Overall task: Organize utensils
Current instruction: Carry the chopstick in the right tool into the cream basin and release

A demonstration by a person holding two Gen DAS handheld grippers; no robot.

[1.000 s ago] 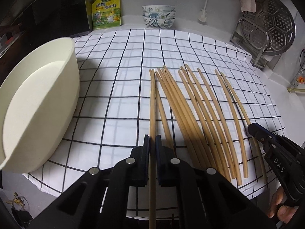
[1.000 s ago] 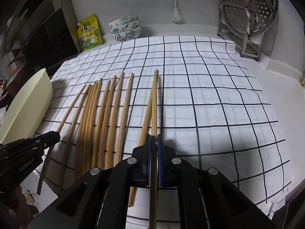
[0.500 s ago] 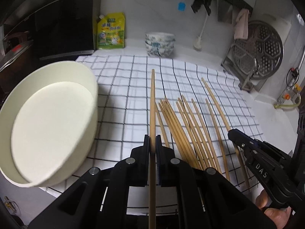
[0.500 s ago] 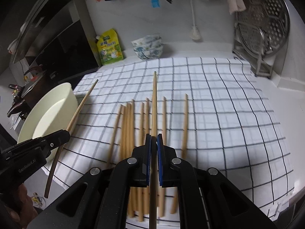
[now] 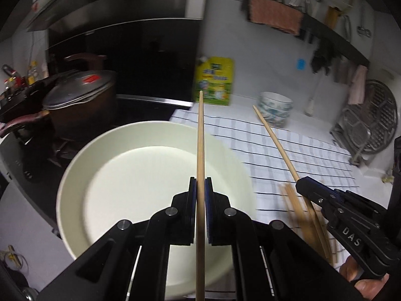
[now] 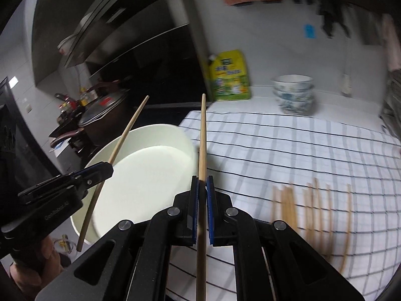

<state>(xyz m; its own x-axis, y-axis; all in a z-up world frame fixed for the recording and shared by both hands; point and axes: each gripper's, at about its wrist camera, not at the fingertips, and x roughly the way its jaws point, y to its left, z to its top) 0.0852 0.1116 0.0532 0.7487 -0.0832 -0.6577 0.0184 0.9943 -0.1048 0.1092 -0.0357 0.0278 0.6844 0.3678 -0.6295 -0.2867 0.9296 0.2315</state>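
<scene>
Both grippers have lifted off the checked cloth (image 6: 288, 145) and swung toward the cream basin (image 5: 140, 175) since a second ago. The left gripper (image 5: 200, 188) pinches one slim wooden chopstick (image 5: 200, 138) above the round, smooth basin; the right gripper (image 6: 202, 188) pinches another chopstick (image 6: 203, 138) at the basin's edge. The remaining chopsticks (image 6: 310, 208), pale and tapered, lie blurred on the cloth.

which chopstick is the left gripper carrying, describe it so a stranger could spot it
Find the big cream basin beside the checked cloth. One chopstick is lifted above the basin, clamped in the left gripper; the rest lie flat on the cloth, or in the right gripper.
</scene>
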